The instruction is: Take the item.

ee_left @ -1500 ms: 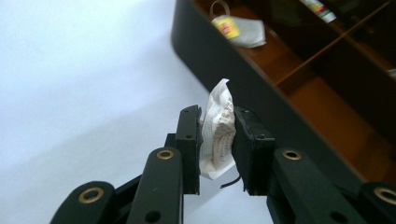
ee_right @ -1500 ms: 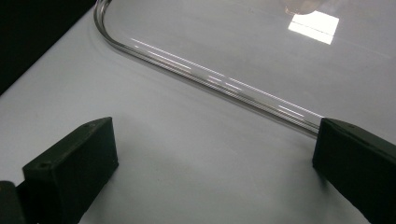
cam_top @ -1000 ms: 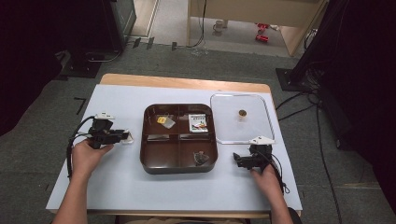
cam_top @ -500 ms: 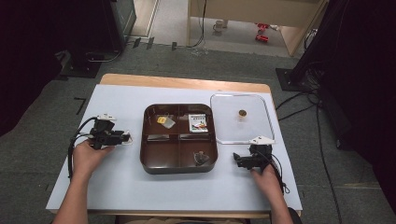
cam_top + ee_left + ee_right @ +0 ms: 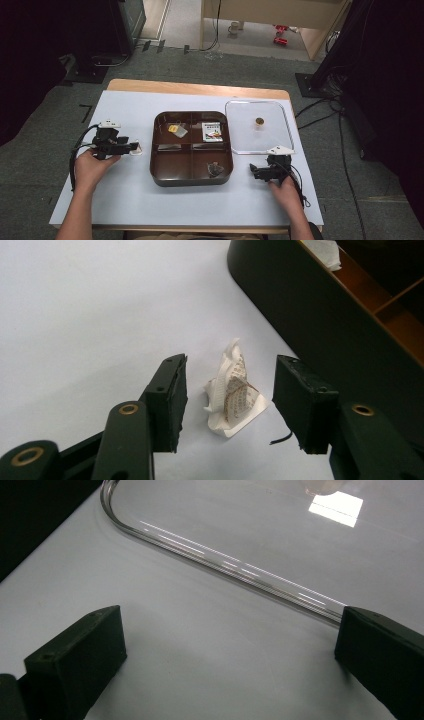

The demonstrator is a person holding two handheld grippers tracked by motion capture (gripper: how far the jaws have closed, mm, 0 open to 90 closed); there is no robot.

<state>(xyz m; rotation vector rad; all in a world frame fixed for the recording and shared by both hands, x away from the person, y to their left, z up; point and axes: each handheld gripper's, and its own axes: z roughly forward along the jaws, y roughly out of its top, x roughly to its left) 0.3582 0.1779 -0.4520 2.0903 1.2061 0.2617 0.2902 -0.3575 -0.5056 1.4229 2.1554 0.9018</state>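
A dark brown tray [image 5: 192, 176] with four compartments sat at the middle of the pale table [image 5: 150, 210], and everything else arranged itself around it. Just to the tray's right lay a clear lid [image 5: 240, 140] with a small round knob [image 5: 259, 120] at its centre, one edge nearly touching the tray's rim. Inside the tray, the far-left compartment held a small yellow-and-white packet [image 5: 176, 129], the far-right one a printed sachet [image 5: 212, 131], and the near-right one a crumpled dark wrapper [image 5: 215, 169]; the near-left compartment I could not make out well. To the tray's left, close by its wall, lay a small crumpled tea bag [image 5: 234, 392], white paper with brown print, puckered and partly standing on one folded edge, a thin dark thread beside it. The left gripper [image 5: 229, 399] rested low over the table with its jaws spread wide on either side of that tea bag, touching neither face of it. The tray's dark wall [image 5: 320, 325] rose just beyond. The right gripper [image 5: 230, 655] sat on the tray's right side, its jaws wide apart and empty, the lid's curved edge [image 5: 220, 562] lying just ahead of them.
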